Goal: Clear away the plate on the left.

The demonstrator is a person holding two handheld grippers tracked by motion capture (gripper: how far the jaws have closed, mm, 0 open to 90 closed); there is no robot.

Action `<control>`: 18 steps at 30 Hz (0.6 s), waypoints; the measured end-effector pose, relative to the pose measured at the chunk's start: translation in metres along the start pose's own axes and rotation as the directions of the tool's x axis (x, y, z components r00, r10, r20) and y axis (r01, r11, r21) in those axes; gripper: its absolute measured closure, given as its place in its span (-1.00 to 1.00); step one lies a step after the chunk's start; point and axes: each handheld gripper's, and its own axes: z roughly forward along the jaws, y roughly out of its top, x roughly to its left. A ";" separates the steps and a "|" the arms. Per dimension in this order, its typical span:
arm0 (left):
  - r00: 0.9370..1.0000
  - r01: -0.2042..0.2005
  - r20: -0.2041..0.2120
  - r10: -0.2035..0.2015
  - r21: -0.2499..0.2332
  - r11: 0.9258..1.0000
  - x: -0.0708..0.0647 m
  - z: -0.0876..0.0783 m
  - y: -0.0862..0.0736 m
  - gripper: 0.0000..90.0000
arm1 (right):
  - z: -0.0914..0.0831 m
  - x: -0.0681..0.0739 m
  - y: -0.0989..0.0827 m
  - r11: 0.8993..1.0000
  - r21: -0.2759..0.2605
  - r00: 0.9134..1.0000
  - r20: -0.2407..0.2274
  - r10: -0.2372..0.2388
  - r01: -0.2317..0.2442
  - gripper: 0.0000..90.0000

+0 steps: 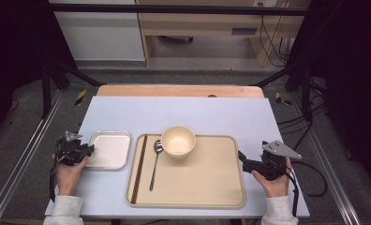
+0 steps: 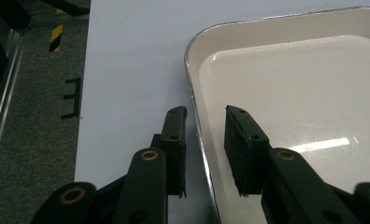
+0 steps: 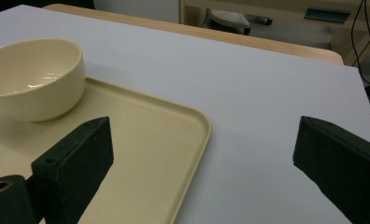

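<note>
The small white tray [image 2: 290, 84] is lying empty at the left of the worktop [image 1: 174, 112], and its near-left rim is sitting between the jaws of the left gripper [image 2: 205, 140], which are standing narrow on either side of it with a gap showing, not pressing. Just beside it, the large beige tray [image 1: 197, 183] is carrying a cream bowl [image 1: 178, 140], a spoon [image 1: 155, 161] and dark chopsticks [image 1: 139, 166] along its left edge. The bowl is sitting empty. The right gripper [image 1: 242, 157] is hovering at the beige tray's right edge, jaws spread wide and holding nothing. Grey carpet and black frame rails are surrounding the worktop.
</note>
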 end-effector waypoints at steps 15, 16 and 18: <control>0.998 0.043 0.044 -0.044 0.021 0.999 0.006 -0.001 0.000 0.73 | 0.000 0.000 0.000 1.000 0.002 1.000 -0.002 0.004 -0.004 -0.88; 0.998 0.047 0.048 -0.048 0.021 0.999 0.007 -0.001 -0.001 0.75 | 0.000 0.000 0.000 1.000 0.001 1.000 0.000 -0.001 0.001 -0.88; 0.996 0.060 0.059 -0.061 0.022 0.998 0.009 -0.001 -0.001 0.79 | 0.000 0.001 0.000 1.000 0.000 1.000 -0.002 -0.003 0.003 -0.88</control>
